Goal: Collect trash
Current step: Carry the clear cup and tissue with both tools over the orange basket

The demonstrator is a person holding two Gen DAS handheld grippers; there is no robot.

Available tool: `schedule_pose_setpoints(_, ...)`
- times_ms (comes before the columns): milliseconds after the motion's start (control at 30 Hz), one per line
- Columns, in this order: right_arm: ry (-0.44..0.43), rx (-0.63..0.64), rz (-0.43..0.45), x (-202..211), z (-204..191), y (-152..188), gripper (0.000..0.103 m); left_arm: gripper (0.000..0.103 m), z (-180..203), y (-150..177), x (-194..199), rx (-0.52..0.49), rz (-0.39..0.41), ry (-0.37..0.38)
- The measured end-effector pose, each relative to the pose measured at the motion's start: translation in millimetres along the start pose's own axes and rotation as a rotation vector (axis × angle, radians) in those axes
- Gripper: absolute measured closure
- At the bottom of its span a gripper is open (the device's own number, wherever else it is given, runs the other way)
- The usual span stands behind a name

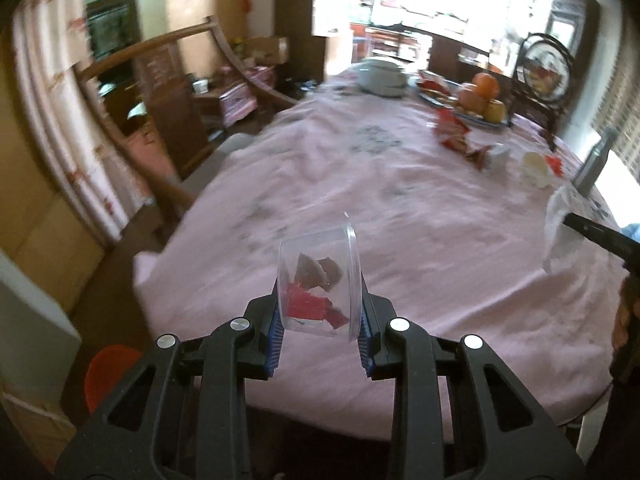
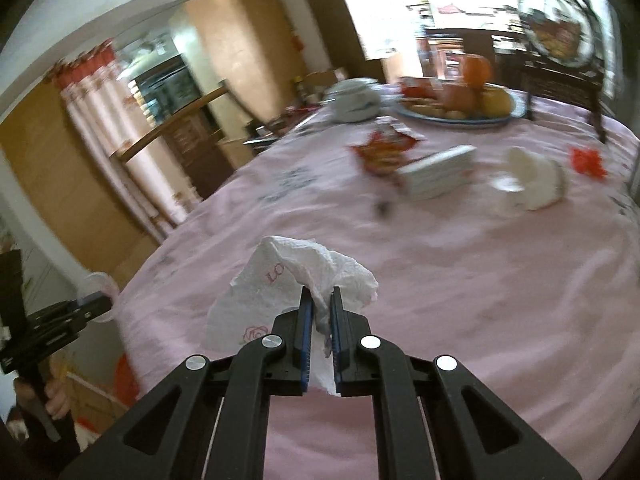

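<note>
My left gripper (image 1: 320,312) is shut on a clear plastic cup (image 1: 320,280) lying sideways, with red and brown wrappers inside, held above the pink tablecloth (image 1: 360,184). My right gripper (image 2: 320,312) is shut on a crumpled white paper napkin (image 2: 280,276) with a pink print, held above the same cloth (image 2: 480,300). That napkin (image 1: 560,236) and the right gripper's finger (image 1: 600,232) show at the right of the left wrist view. Red snack wrappers (image 2: 384,152), a white box (image 2: 440,172) and a white paper cup (image 2: 532,184) lie further across the table.
A fruit plate (image 2: 460,104) and a white lidded bowl (image 2: 352,98) stand at the far side. A red scrap (image 2: 588,162) lies at right. A wooden chair (image 1: 160,92) stands left of the table. An orange bin (image 1: 108,372) sits on the floor below the table's left edge.
</note>
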State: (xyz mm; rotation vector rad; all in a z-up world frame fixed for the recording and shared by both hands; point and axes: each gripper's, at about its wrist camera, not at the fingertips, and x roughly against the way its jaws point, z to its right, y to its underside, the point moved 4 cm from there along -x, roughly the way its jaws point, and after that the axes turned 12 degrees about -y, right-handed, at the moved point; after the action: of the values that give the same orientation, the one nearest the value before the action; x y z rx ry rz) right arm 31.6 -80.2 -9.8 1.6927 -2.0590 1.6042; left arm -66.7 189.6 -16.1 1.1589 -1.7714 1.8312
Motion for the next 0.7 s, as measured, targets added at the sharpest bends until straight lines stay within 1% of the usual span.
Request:
schedule_pose_setpoints(33, -0.025, 0.014, -0.012, -8, -16, 3, 0.094, 0.072, -14, 7, -1, 0.019, -0.002, -0.026)
schedule_pose_setpoints(133, -0.096, 0.062, -0.047, -31, -63, 12, 0.094, 0.072, -46, 23, 0, 0.065, -0.015, -0.048)
schedule_pose_setpoints(300, -0.225, 0.126, -0.117, -75, -137, 25, 0.094, 0.072, -106, 55, 1, 0.146, -0.038, -0.114)
schedule_pose_setpoints(333, -0.26, 0.142, -0.139, -88, -156, 29, 0.094, 0.072, -120, 63, 1, 0.17, -0.051, -0.127)
schedule_pose_setpoints(433, -0.322, 0.176, -0.193, -116, -197, 38, 0.094, 0.072, -150, 82, -4, 0.212, -0.088, -0.158)
schedule_pose_setpoints(500, -0.365, 0.214, -0.249, -142, -231, 48, 0.094, 0.072, -173, 97, -9, 0.25, -0.116, -0.183)
schedule_pose_setpoints(600, -0.396, 0.27, -0.328, -177, -270, 66, 0.094, 0.072, -209, 122, -26, 0.311, -0.174, -0.227)
schedule_pose_setpoints(700, -0.413, 0.312, -0.428, -220, -306, 89, 0.094, 0.072, -239, 148, -48, 0.377, -0.252, -0.244)
